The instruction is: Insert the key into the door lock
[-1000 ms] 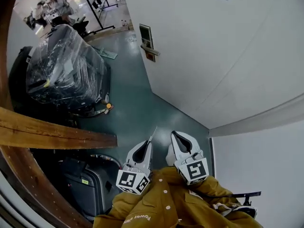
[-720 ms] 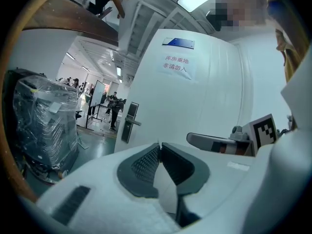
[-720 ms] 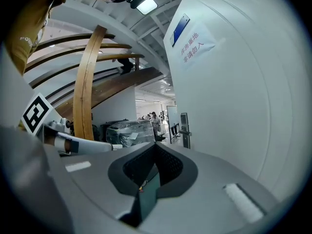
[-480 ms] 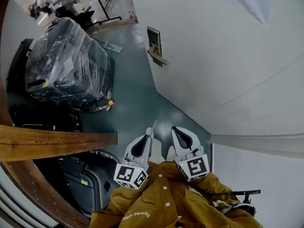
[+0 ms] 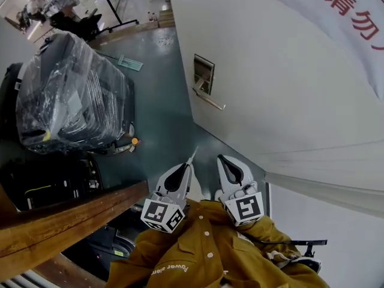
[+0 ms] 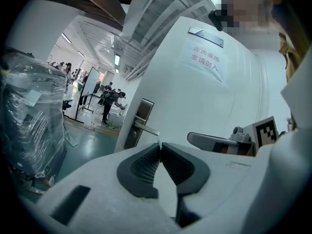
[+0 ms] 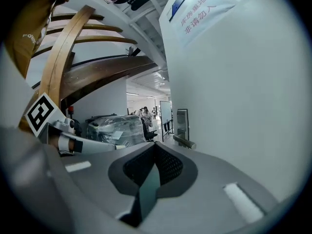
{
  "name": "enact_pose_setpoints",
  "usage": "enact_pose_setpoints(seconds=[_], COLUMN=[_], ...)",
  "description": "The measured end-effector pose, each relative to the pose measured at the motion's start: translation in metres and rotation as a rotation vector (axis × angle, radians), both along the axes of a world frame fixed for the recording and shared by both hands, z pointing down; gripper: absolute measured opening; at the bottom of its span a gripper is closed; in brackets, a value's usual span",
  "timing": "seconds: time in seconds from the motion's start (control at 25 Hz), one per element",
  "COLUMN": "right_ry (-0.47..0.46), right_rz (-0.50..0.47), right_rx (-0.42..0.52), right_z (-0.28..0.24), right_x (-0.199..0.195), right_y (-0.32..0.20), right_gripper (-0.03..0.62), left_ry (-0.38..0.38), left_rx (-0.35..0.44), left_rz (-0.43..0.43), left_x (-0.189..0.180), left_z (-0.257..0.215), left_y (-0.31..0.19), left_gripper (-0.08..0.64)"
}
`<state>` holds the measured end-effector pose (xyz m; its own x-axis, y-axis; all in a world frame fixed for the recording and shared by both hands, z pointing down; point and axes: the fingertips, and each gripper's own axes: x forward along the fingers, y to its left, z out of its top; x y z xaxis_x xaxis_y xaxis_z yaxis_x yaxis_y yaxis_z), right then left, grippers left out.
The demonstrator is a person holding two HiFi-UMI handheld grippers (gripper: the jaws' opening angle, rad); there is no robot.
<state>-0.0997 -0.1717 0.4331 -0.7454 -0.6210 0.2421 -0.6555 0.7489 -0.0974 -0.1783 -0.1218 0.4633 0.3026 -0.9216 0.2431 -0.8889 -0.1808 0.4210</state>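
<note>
Nearest is the person's mustard jacket [image 5: 204, 257], with both tools held out side by side in front of it. The left gripper [image 5: 188, 168] has its jaws closed on the key [image 5: 192, 157]. The key's thin metal blade sticks out past the tips and points toward the door. In the left gripper view it shows only as a small sliver between the ribbed black pads [image 6: 146, 165]. Just to the right of it, the right gripper [image 5: 221, 158] has its jaws pressed together with nothing between them. A curved wooden rail [image 5: 66, 221] runs low on the near left.

Beyond the tools is a stretch of bare green floor [image 5: 162, 131], then the white door [image 5: 288, 101] along the right side. The door lock [image 5: 203, 74] is a dark upright plate near the door's far edge, with a silver handle [image 5: 210, 98] jutting out below it. The key is well apart from the lock. A sign with red characters [image 5: 354, 17] hangs higher on the door.

On the left, across the floor from the lock, stands a large load wrapped in clear plastic [image 5: 72, 95]. Far off, in a bright room, some people [image 5: 42, 8] can be seen.
</note>
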Motion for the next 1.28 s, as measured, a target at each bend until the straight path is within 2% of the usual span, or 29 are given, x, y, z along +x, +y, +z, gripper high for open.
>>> enact_pose_setpoints(seconds=[0.08,0.24,0.4,0.64,0.76,0.96,1.08,1.28], right_ry=[0.007,-0.028,0.013,-0.001,-0.006,0.011,0.023,0.078], right_rz=[0.015,0.003,0.003,-0.009,0.003,0.027,0.016,-0.001], right_rx=[0.005,0.095,0.09,0.152,0.164,0.17,0.174,0.157], right_z=[-0.003,-0.01,-0.008,-0.022,-0.024,-0.022,-0.022,-0.012], right_x=[-0.022,-0.061,-0.074,-0.084,-0.078,-0.06,-0.056,-0.047], right_y=[-0.015,-0.035,-0.05,-0.074,-0.084,-0.099,-0.1,-0.101], right_gripper=[0.006,0.006,0.006,0.006,0.006,0.006,0.006,0.006], left_ry=[0.013,0.059,0.143,0.348,0.457,0.736,0.932,1.039], left_rx=[-0.007,-0.007,-0.025,-0.099,-0.122,-0.166,-0.199,-0.189], left_rz=[0.02,0.032,0.047,0.063,0.034,-0.037,-0.075,-0.082], left_x=[-0.022,-0.057,-0.07,-0.073,-0.073,-0.067,-0.061,-0.064], left_z=[0.0,0.003,0.01,0.041,0.062,0.097,0.109,0.115], left_y=[-0.018,-0.048,-0.071,-0.109,-0.133,-0.171,-0.187,-0.209], left_gripper=[0.026,0.026,0.026,0.026,0.026,0.025,0.025,0.025])
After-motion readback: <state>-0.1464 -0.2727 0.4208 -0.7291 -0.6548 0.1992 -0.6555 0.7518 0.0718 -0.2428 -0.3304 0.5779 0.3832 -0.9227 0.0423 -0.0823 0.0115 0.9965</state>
